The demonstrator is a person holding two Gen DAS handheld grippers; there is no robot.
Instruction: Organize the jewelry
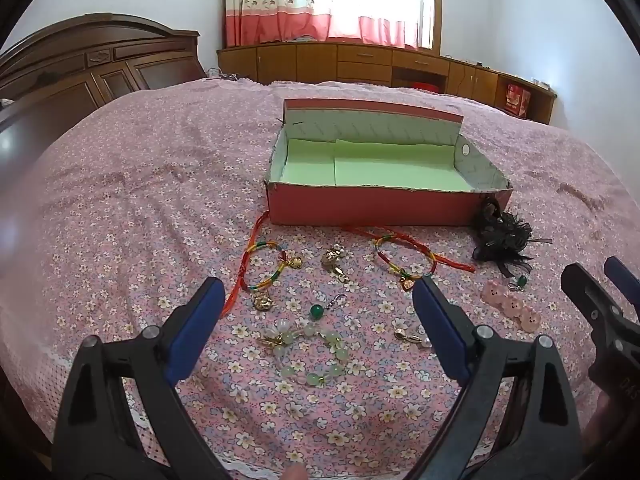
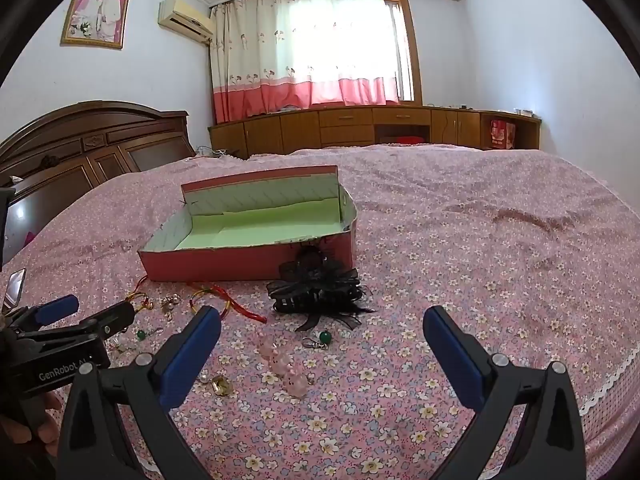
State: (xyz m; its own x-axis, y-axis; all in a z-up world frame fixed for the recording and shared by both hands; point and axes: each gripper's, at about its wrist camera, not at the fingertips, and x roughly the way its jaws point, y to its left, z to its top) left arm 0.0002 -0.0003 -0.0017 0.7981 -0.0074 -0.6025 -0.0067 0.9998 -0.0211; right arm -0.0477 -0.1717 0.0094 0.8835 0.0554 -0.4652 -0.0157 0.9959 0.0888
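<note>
On the bed, jewelry is seen scattered just in front of the open pink box (image 1: 372, 206), the green bead bracelet (image 1: 308, 350) lying nearest, between the spread, empty fingers of the left gripper (image 1: 316, 312), while the right gripper (image 2: 320, 332), also spread and empty, is held beside it.

Left claw (image 1: 316, 308) and right claw (image 2: 322, 332) both gape wide, tilted downward.
</note>
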